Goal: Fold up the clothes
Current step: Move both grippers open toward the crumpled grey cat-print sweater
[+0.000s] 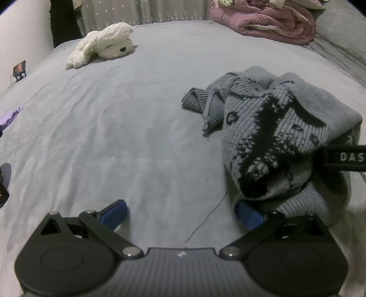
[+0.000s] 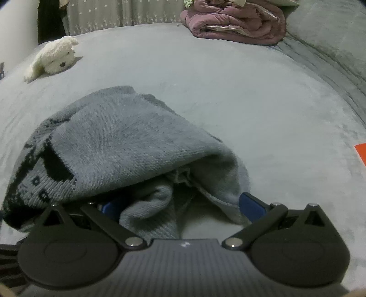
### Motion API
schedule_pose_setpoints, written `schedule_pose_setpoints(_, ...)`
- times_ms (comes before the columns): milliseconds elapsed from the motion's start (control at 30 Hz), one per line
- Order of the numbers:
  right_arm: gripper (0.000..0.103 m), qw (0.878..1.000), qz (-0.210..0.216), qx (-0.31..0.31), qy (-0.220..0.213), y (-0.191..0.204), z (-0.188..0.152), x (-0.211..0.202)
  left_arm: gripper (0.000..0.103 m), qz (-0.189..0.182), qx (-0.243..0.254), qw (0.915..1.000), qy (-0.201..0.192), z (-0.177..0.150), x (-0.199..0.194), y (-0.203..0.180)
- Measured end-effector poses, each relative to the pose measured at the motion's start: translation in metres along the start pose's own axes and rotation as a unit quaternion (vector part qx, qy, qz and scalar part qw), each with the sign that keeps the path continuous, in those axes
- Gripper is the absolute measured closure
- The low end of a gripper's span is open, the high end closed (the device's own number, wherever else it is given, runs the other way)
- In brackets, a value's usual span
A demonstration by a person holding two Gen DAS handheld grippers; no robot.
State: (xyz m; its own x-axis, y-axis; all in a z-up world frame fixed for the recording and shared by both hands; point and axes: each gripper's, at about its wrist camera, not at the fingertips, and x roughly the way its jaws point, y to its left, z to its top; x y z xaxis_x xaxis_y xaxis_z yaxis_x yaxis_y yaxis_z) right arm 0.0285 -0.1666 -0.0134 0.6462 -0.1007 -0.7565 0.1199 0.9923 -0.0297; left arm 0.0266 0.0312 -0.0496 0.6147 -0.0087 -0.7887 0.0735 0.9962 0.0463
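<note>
A grey knitted sweater with a black pattern (image 1: 274, 128) lies bunched on the grey bed sheet (image 1: 137, 128), to the right in the left wrist view. My left gripper (image 1: 181, 212) is open with its blue pads wide apart; the right pad touches the sweater's ribbed hem. In the right wrist view the sweater (image 2: 128, 146) lies heaped right in front of my right gripper (image 2: 180, 208). That gripper is open, and folds of the sweater drape between and over its fingers, hiding most of the left blue pad.
A white plush dog (image 1: 103, 45) lies at the far left of the bed. A folded pink quilt (image 1: 263, 20) sits at the far right, next to a grey pillow (image 2: 331, 41). An orange edge (image 2: 361, 153) shows at the right.
</note>
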Motion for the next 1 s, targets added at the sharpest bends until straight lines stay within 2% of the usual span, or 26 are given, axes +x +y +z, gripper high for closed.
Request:
schedule_pose_setpoints(267, 0.0, 1.0, 0.024, 0.005, -0.003, -0.008, -0.004, 0.007, 0.0, -0.014, 0.008, 0.9999, 0.001, 0.0, 0.001, 0.005)
schedule_pose_setpoints(600, 0.0, 1.0, 0.026, 0.007, -0.013, -0.014, 0.001, -0.007, 0.0, -0.012, 0.009, 0.9999, 0.003, -0.001, -0.008, 0.001)
schedule_pose_setpoints(900, 0.0, 0.997, 0.019, -0.004, -0.069, -0.017, 0.003, -0.029, 0.001, -0.018, 0.009, 0.9998, -0.009, -0.001, -0.015, 0.0)
schedule_pose_setpoints(1000, 0.006, 0.996, 0.019, -0.011, -0.086, -0.018, 0.003, -0.032, 0.005, -0.026, -0.002, 0.9994, -0.021, 0.002, -0.017, 0.004)
